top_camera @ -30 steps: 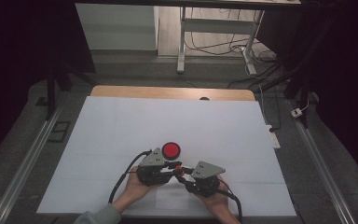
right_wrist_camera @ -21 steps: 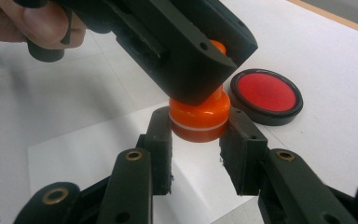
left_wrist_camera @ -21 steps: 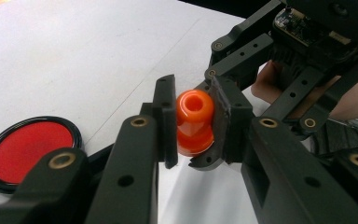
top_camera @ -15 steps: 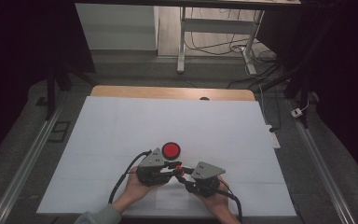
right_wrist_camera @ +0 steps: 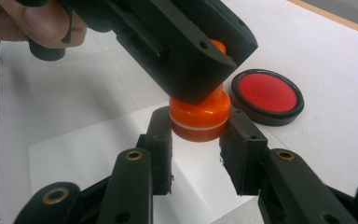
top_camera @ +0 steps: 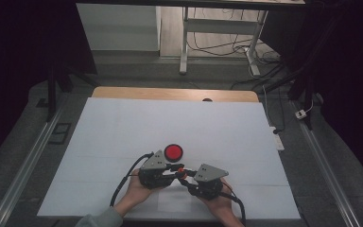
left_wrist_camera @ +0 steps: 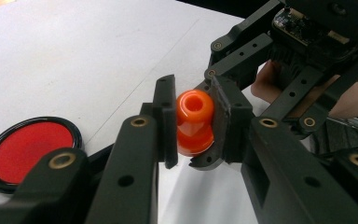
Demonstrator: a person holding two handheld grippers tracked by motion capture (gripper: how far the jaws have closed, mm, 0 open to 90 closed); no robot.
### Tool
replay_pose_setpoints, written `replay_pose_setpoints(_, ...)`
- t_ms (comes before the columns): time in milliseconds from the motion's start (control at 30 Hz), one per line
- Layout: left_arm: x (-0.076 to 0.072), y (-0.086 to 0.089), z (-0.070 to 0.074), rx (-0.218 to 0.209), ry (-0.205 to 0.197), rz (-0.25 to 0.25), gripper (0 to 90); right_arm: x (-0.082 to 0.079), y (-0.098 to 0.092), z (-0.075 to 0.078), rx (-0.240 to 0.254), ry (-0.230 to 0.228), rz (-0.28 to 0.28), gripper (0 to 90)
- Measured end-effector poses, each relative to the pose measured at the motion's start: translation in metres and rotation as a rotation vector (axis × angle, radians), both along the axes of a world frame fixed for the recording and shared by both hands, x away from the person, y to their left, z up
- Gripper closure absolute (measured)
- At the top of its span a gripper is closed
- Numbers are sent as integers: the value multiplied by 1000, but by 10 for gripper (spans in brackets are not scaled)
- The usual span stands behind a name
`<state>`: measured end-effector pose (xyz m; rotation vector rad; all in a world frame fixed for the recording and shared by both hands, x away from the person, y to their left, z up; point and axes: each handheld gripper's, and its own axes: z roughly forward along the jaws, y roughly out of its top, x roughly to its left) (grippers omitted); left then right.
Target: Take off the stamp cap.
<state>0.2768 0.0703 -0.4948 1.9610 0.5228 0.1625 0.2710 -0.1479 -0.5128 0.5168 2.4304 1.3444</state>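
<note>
Two grippers clamp one orange piece; one red disc.

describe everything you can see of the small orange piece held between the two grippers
The orange piece is small, glossy and plastic-looking: a rounded narrower top with a hole in its end, and a wider round base ringed by a thin pale line. It is held above the white table, near a red disc in a black rim. The left gripper clamps its narrower top and the right gripper its base, both shut on it.
</note>
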Motion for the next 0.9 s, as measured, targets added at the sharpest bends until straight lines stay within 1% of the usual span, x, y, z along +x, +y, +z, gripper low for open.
replay_pose_setpoints(600,0,0,0,-1,0,-2,729,-1,0,0,-7,-7,0,648)
replay_pose_setpoints(733,-1,1,0,-5,-3,3,730,0,0,0,6,2,1,648)
replay_pose_setpoints(767,-2,3,2,-19,-24,23,731,1,-1,-1,-17,21,-15,648)
replay_pose_setpoints(800,-1,8,5,-41,-30,40,731,1,-1,-1,-17,21,-15,648)
replay_pose_setpoints(833,1,14,8,-72,-23,56,731,3,-2,-4,-42,25,-21,648)
replay_pose_setpoints(867,3,21,10,-93,-14,71,731,7,-7,-5,-13,43,-39,649)
replay_pose_setpoints(900,5,25,12,-102,-9,84,731,7,-9,-2,12,41,-45,649)
